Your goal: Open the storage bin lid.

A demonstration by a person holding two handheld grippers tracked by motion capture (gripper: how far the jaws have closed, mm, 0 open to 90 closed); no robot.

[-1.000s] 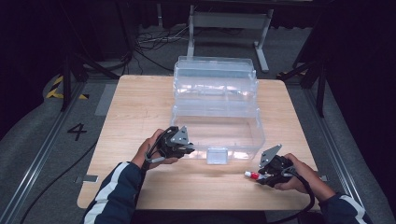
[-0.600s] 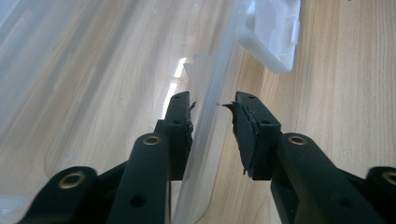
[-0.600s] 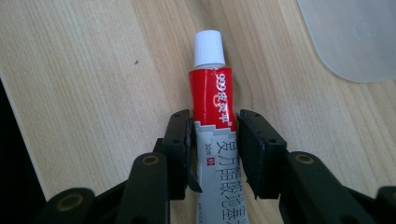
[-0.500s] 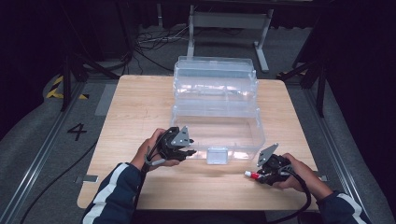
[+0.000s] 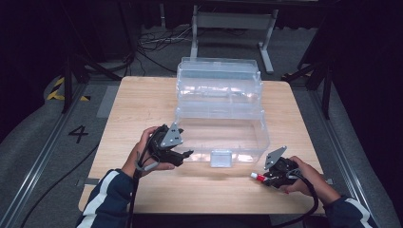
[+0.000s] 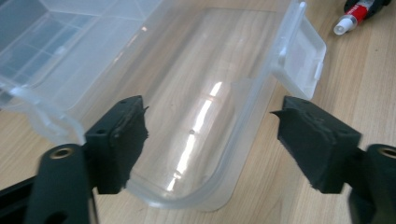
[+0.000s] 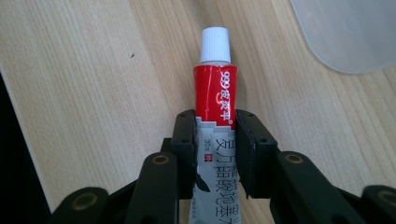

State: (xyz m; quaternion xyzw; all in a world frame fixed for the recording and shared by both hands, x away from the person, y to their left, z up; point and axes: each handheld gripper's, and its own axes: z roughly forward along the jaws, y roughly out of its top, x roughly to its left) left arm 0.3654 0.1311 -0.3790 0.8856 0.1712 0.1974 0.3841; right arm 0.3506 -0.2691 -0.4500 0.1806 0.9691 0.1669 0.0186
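Observation:
A clear plastic tiered box [image 5: 219, 109] stands open in the middle of the wooden table, its front tray [image 6: 196, 102] nearest me with a clear latch [image 5: 221, 158] on its front wall. My left gripper [image 5: 183, 156] is open at the tray's front left corner, one jaw inside the tray [image 6: 119, 135] and one outside. My right gripper [image 5: 267, 179] is shut on a red and white ointment tube [image 7: 214, 107] with a white cap [image 5: 255, 176], held low over the table right of the latch. The tube also shows far off in the left gripper view [image 6: 355, 16].
The box's upper tiers [image 5: 218, 78] rise toward the table's far edge. A rounded corner of the clear tray [image 7: 350, 32] lies just beyond the tube. Bare wood [image 5: 142, 109] stretches left of the box. A metal stand [image 5: 233, 21] and cables sit on the floor behind.
The right gripper with the tube has shifted slightly. The left gripper stays at the tray's corner.

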